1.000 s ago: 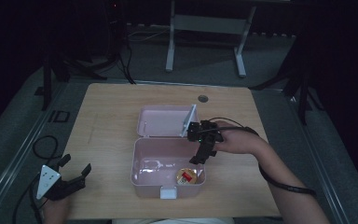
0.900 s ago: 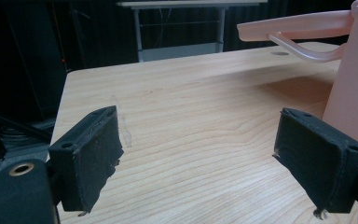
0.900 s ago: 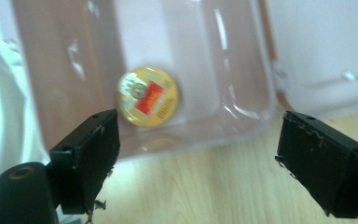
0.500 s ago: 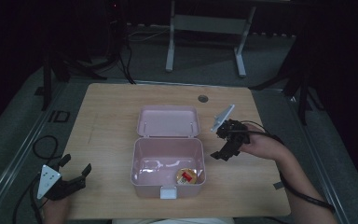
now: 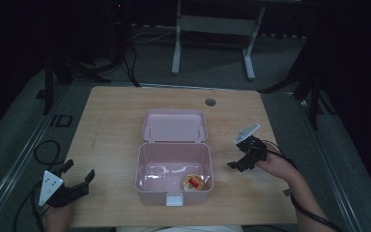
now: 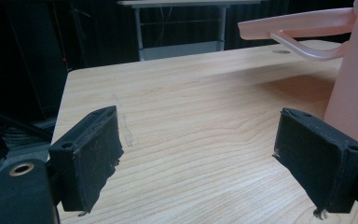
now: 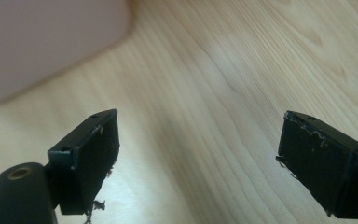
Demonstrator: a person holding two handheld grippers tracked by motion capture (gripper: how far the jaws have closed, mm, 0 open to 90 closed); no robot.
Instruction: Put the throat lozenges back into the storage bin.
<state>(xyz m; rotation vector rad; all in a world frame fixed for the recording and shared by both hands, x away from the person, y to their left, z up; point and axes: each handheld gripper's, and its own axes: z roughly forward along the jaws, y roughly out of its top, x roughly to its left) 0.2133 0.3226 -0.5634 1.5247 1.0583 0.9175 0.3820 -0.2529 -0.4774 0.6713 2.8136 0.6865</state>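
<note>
- The pale pink plastic lunch box sits open mid-table on the light wooden table, its lid laid flat behind it. Inside, at the front right corner, lies a small round snack with a red-and-yellow wrapper.
- My right gripper hovers just right of the box, jaws spread wide and empty; in the right gripper view there is bare wood between them and the pink wall off to one side.
- I judge the step in hand to be closing up: I should come round behind the lid's far edge, lift it slowly, and swing it over without nudging the box.
- My left gripper rests near the front left table edge, well apart from the box, also wide open and holding nothing. It could steady the box's left wall.
</note>
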